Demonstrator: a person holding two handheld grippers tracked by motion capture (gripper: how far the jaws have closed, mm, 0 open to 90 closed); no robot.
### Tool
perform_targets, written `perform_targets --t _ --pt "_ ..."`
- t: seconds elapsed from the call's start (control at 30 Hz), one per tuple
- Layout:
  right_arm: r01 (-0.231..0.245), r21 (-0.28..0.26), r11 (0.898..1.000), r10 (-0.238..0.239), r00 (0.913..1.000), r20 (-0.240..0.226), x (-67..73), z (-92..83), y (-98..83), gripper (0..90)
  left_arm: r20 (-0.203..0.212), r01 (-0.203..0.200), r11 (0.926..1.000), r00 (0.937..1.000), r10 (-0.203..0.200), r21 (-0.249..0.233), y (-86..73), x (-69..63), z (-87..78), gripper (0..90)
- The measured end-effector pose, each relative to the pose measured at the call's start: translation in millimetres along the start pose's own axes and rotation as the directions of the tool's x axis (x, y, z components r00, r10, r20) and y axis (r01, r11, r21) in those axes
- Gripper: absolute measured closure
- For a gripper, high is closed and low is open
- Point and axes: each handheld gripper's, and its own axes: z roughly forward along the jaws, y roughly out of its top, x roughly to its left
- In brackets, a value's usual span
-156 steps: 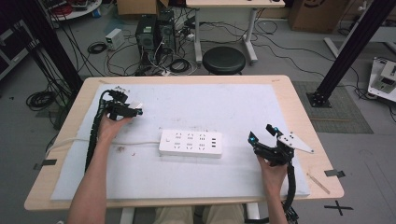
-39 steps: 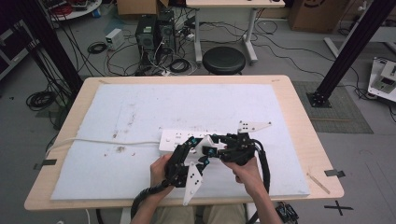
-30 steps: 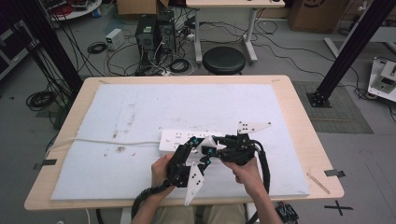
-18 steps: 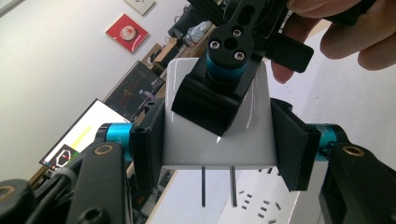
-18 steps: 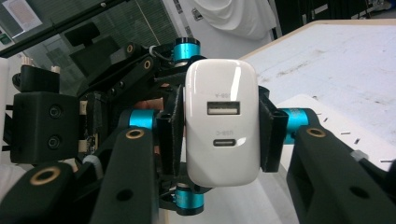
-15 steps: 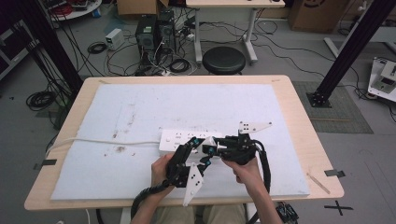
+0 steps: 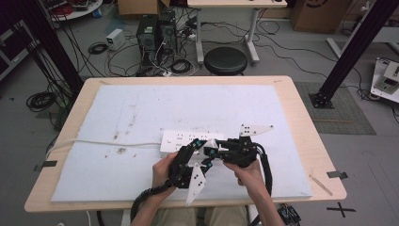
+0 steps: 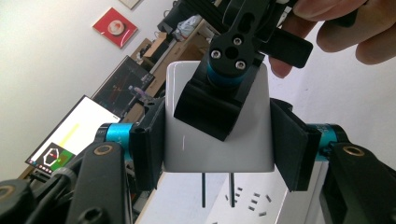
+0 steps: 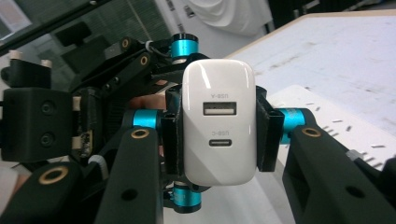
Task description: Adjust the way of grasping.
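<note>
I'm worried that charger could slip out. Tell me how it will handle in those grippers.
The charger looks hard and glossy, so probably slippery, though both the left gripper and right gripper clamp it. It seems stiff and light. Its thin prongs might bend if pushed askew.

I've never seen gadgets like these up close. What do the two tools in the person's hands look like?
Each hand-held gripper, left and right, is black, with bright blue joints, brass-coloured pins and flat black pads. Each carries a pale three-cornered plate, and a thick ribbed black cable trails off toward the person.
</note>
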Motion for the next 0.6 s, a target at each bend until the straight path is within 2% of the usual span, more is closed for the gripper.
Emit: perform_targets --t 0.07,0.13,0.27,0.3,0.5,0.6 --pt "0.005 -0.003 1.0 -0.005 0.9999 0.01 0.5 0.2 -0.2 63.1 0.007 0.004 1.0 1.0 -0.004 -0.002 -0.1 1.1 0.5 41.0" --pt "0.005 0.001 1.0 -0.005 0.9999 0.011 0.0 0.3 -0.2 63.1 0.018 0.02 0.9998 0.9997 -0.02 -0.004 -0.3 2.1 1.0 36.2" --pt "0.002 -0.007 1.0 -0.002 0.9999 0.017 -1.4 -0.2 -1.6 63.1 0.063 0.041 0.999 0.9971 -0.042 0.019 -2.5 5.5 4.5 31.4" --pt "0.001 -0.01 1.0 -0.001 0.9999 0.014 -1.5 -0.2 -1.5 63.1 0.056 0.031 0.9992 0.9979 -0.032 0.025 -2.5 5.6 5.1 31.0" --pt "0.003 -0.01 1.0 -0.003 0.9996 0.028 -1.7 -0.4 -1.4 63.1 0.085 0.067 0.9976 0.994 -0.069 0.019 -1.3 6.1 5.0 26.6" --pt "-0.002 -0.009 1.0 0.002 0.9995 0.032 -1.5 -1.2 -1.1 63.1 0.082 0.069 0.9974 0.9941 -0.071 0.023 -0.9 6.8 5.0 24.7"
